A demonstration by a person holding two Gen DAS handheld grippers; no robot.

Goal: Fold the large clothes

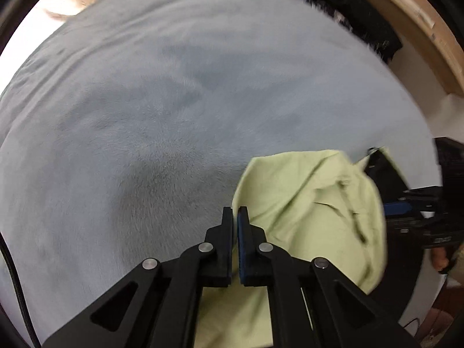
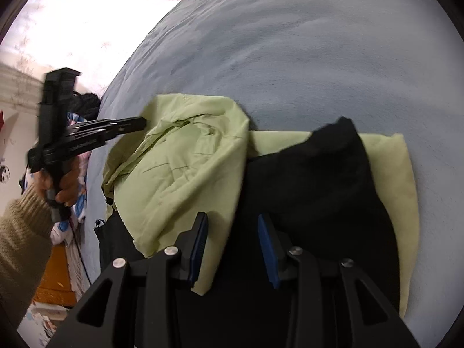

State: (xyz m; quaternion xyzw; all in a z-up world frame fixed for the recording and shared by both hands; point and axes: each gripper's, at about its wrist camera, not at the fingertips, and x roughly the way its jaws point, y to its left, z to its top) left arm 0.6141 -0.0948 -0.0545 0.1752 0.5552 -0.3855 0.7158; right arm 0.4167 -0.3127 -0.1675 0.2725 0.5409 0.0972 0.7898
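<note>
A large garment lies bunched on a grey-blue plush cover [image 2: 290, 43]; it has a light green side [image 2: 179, 159] and a black side [image 2: 319, 174]. My left gripper [image 1: 235, 210] is shut at the green fabric's [image 1: 304, 197] left edge, and the cloth runs on under the tool. From the right wrist view, the left gripper [image 2: 143, 122] meets a raised green corner, held by a hand in a knit sleeve [image 2: 20, 232]. My right gripper [image 2: 232, 217] hangs open above the seam where green meets black. Both blue pads show bare, with nothing pressed between them.
The plush cover [image 1: 145, 101] stretches far up and left of the garment. A black fuzzy item [image 1: 362, 23] and a wooden rim [image 1: 429, 37] sit at its far right edge. Left of the cover are colourful cloths [image 2: 78, 203] and an orange surface [image 2: 55, 275].
</note>
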